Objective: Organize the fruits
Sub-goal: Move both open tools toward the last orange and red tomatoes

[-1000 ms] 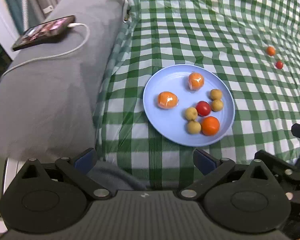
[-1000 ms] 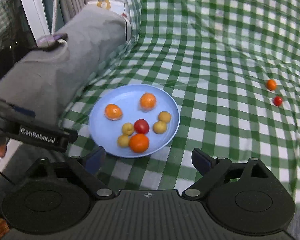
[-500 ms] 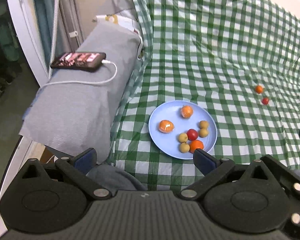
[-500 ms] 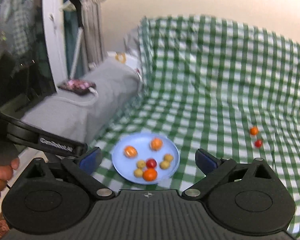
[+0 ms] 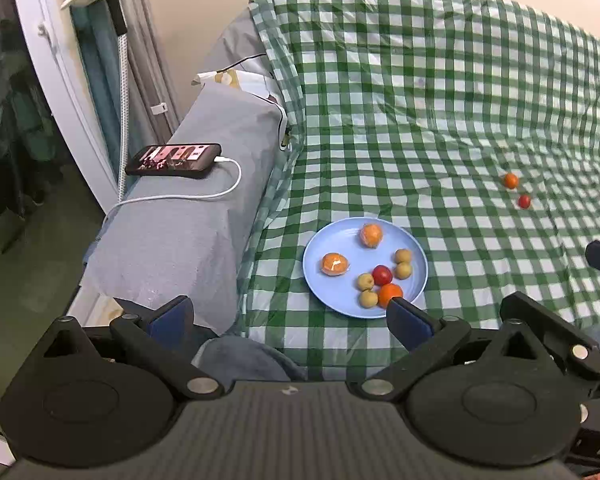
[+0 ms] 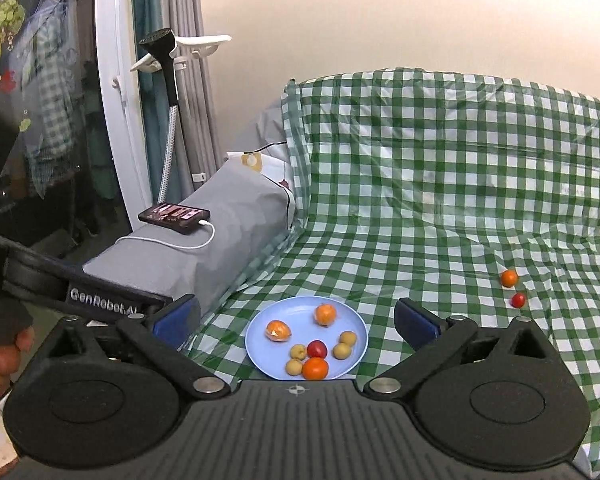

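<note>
Both claws spread wide, empty, above blue plate near checkered cloth's front edge.

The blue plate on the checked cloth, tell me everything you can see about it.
The blue plate is round, pale blue and shallow with a low raised rim; it looks like smooth plastic. It lies flat on the green-and-white checked cloth, near the grey padded armrest. It holds eight fruits: two wrapped oranges, one bare orange fruit, one red fruit and four small yellowish fruits. Neither pair of tongs touches it. Two more small fruits lie apart on the cloth.
</note>
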Demonstrator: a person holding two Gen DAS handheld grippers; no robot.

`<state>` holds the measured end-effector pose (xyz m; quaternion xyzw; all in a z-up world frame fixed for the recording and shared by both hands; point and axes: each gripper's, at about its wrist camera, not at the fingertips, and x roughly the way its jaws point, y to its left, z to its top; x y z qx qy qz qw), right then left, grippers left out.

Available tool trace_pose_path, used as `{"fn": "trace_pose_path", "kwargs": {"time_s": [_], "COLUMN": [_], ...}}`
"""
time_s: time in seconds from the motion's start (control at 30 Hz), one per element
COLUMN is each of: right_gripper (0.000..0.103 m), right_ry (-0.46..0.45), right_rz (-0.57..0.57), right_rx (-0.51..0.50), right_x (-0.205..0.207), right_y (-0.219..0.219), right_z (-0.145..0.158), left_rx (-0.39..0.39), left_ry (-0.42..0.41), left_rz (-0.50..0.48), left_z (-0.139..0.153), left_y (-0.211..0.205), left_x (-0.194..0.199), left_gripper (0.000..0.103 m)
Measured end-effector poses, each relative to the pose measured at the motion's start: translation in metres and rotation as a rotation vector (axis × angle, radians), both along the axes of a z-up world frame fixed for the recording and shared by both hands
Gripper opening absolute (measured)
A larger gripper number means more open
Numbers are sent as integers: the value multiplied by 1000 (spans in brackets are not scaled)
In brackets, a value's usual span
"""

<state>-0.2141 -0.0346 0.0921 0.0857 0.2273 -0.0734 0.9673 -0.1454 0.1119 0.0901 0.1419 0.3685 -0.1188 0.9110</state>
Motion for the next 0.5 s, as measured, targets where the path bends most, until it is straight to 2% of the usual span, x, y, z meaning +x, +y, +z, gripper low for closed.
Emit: {"fn": "trace_pose_path", "kwargs": {"time_s": [0.23, 0.5], "right_gripper": [102, 102], "right_ry": [25, 89], "right_rz": [3, -27], "right_rx": [19, 63], "right_x": [8, 32], "right_y": [-3, -27], "right_z": [-9, -30], "left_rx": [21, 49], "left_ry": [23, 94], "left_rz": [8, 15], "left_z": [-8, -28], "left_y": [-4, -16], "left_x": [11, 45], "left_gripper": [102, 102]}}
